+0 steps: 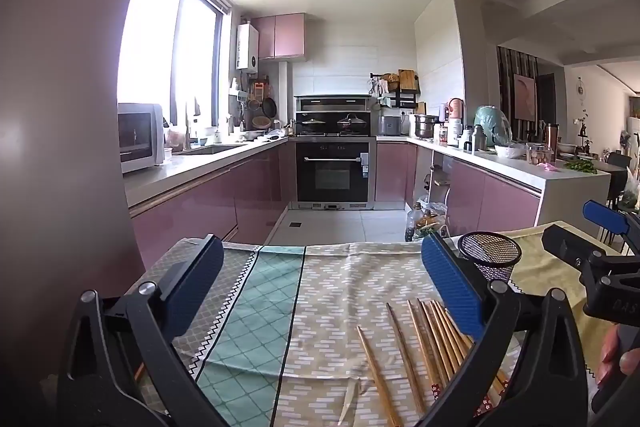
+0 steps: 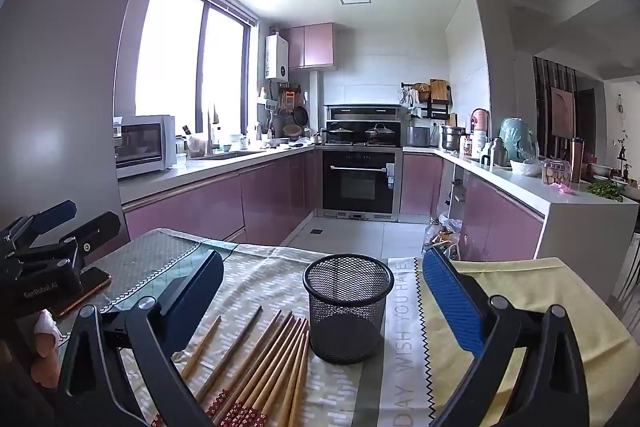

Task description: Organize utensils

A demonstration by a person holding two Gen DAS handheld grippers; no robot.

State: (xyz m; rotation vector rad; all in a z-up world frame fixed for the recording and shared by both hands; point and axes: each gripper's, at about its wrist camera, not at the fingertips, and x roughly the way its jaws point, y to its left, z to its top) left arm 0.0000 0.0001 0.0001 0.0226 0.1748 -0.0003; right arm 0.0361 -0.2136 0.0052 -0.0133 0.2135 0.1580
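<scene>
Several wooden chopsticks [image 2: 264, 367] lie side by side on the patterned tablecloth [image 2: 264, 275], with red patterned ends nearest me. They also show in the left wrist view [image 1: 424, 343]. A black mesh cup [image 2: 347, 311] stands upright and empty just right of them; it also shows in the left wrist view [image 1: 490, 257]. My right gripper [image 2: 324, 291] is open and empty above the cup and chopsticks. My left gripper [image 1: 322, 283] is open and empty, left of the chopsticks. The left gripper shows in the right wrist view [image 2: 60, 223], the right gripper in the left wrist view [image 1: 588, 227].
A phone [image 2: 86, 291] lies on the cloth at the left under the left gripper. A yellow cloth [image 2: 532, 307] covers the table's right part. Beyond the table's far edge are a tiled floor, pink cabinets, an oven [image 2: 360, 183] and bottles on the floor [image 2: 440, 235].
</scene>
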